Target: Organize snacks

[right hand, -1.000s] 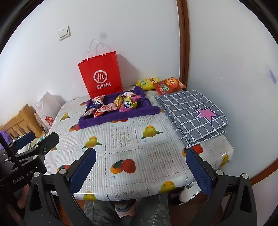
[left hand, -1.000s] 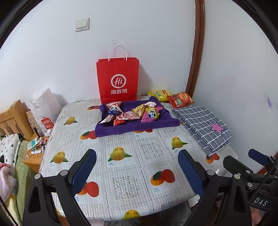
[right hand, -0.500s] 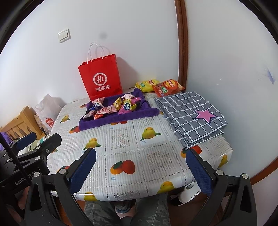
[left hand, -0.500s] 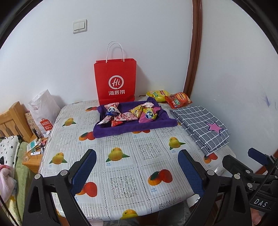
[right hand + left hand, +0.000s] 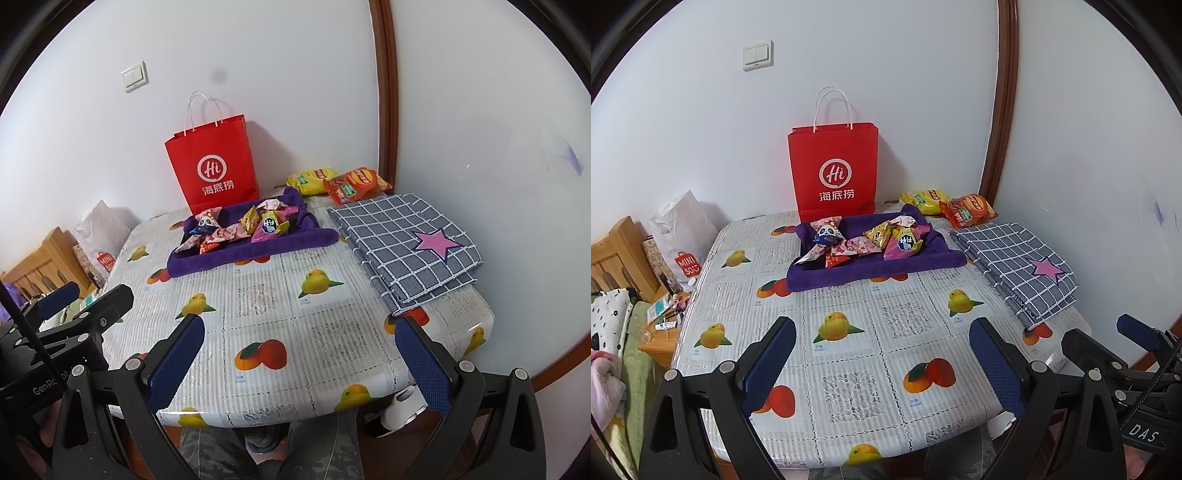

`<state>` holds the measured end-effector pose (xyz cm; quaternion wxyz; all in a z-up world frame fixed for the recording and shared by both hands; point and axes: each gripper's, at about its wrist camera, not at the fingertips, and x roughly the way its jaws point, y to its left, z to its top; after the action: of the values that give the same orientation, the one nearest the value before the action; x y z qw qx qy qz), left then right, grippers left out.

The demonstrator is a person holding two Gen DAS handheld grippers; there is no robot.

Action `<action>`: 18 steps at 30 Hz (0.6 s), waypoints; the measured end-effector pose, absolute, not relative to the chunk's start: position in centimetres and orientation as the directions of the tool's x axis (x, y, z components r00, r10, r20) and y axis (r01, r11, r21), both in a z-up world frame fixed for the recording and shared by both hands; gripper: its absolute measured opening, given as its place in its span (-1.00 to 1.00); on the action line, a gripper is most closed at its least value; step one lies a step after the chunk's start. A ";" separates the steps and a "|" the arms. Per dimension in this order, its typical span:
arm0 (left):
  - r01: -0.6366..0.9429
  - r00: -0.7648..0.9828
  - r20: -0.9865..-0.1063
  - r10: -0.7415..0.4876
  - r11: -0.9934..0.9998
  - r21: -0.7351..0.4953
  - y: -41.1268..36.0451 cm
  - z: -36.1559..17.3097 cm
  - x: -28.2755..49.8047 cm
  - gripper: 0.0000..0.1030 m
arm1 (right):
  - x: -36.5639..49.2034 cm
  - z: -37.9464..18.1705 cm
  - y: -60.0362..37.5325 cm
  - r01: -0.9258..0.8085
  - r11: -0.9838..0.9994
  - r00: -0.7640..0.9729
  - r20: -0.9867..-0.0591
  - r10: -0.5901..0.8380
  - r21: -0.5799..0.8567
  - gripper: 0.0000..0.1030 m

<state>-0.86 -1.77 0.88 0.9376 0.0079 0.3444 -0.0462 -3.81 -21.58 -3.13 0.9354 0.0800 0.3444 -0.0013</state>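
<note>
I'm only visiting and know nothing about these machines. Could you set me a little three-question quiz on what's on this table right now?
1. True or false: the red paper bag is lying flat on the table.
2. What holds the small wrapped snacks? A) the purple cloth tray B) the checked cloth with a pink star C) the white plastic bag
3. Fill in: the yellow chip bag and the orange chip bag lie at the far ____ corner of the table.

Both the left gripper and the right gripper are open and hold nothing.

Key: 1 false, it stands upright by the wall; 2 A; 3 right.
</note>
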 end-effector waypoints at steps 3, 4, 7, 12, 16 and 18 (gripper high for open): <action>0.093 0.757 -0.648 -0.083 0.995 -0.018 -1.9 0.8 -0.9 0.85 | -3.8 -3.1 -21.6 0.058 0.987 0.764 -0.644 0.053 0.150 0.97; 0.093 0.758 -0.647 -0.082 0.995 -0.017 -1.9 0.8 -0.9 0.85 | -3.8 -3.1 -21.6 0.058 0.987 0.763 -0.644 0.053 0.150 0.97; 0.093 0.757 -0.648 -0.083 0.996 -0.018 -1.9 0.8 -0.9 0.85 | -3.8 -3.1 -21.6 0.056 0.987 0.763 -0.644 0.054 0.150 0.97; 0.096 0.757 -0.648 -0.085 0.995 -0.019 -2.0 0.7 -0.9 0.85 | -3.9 -3.1 -21.6 0.057 0.987 0.763 -0.644 0.054 0.151 0.97; 0.096 0.756 -0.649 -0.086 0.995 -0.020 -2.0 0.7 -0.9 0.85 | -3.9 -3.1 -21.4 0.057 0.987 0.763 -0.644 0.054 0.150 0.97; 0.097 0.757 -0.648 -0.087 0.995 -0.021 -1.9 0.6 -0.9 0.85 | -4.0 -3.1 -21.3 0.054 0.987 0.764 -0.643 0.056 0.150 0.97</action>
<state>-0.94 -1.95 0.64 0.9371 0.0071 0.3454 -0.0491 -3.97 -21.34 -3.11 0.9356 0.0802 0.3437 0.0005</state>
